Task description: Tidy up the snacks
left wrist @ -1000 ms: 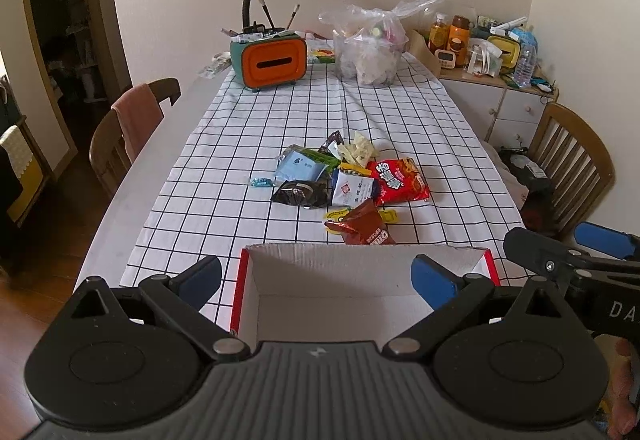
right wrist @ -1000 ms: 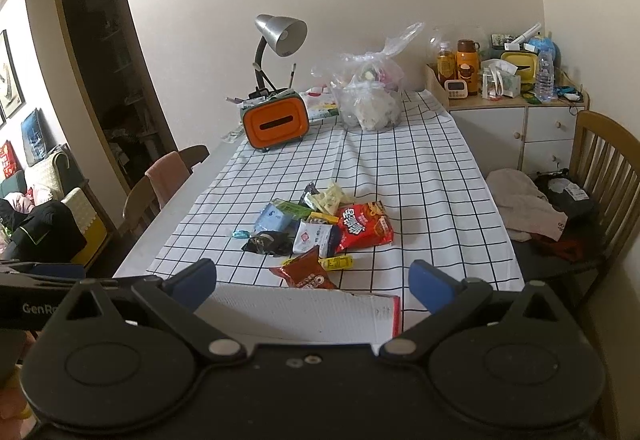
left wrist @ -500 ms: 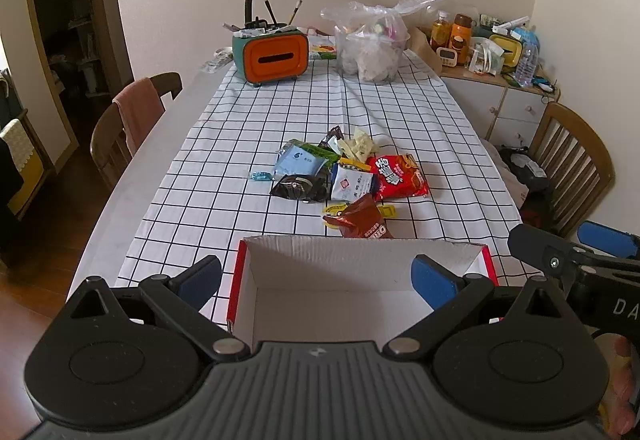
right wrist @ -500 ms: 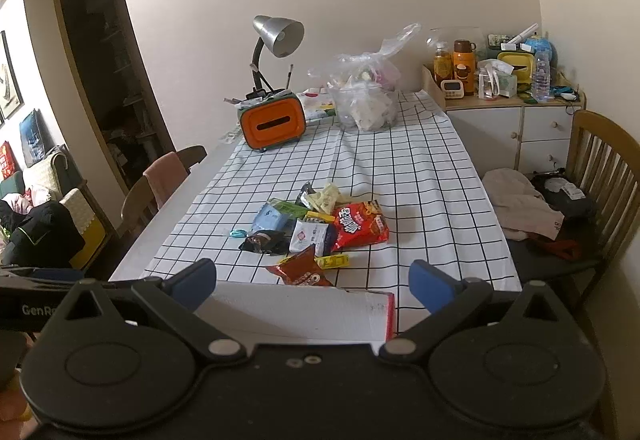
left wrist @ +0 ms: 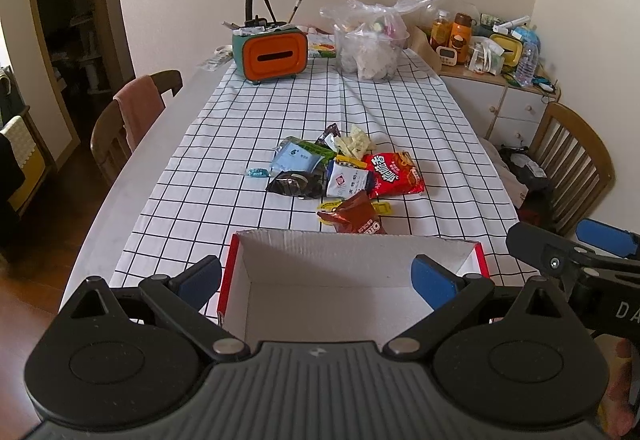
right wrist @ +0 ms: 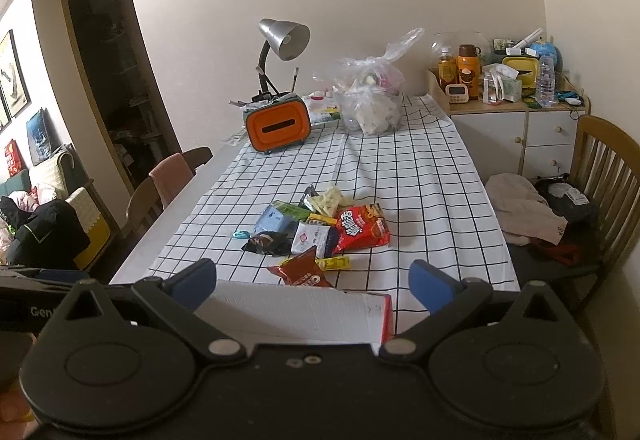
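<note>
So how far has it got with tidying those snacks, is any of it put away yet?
Barely begun. Done: nothing; the white box with red edges looks empty inside. In hand: nothing; the left gripper and right gripper both have open jaws, hovering near the box. Left: the whole snack pile, including the red chip bag and brown Oreo packet, lies on the checked tablecloth.

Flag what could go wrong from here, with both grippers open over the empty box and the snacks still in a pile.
1. The snack pile overlaps: closing on the red chip bag may drag the white packet beside it.
2. The brown Oreo packet lies right against the far wall of the box; reaching for it could shove the box.
3. The left gripper and right gripper hang close together, so they may collide when reaching.
</note>
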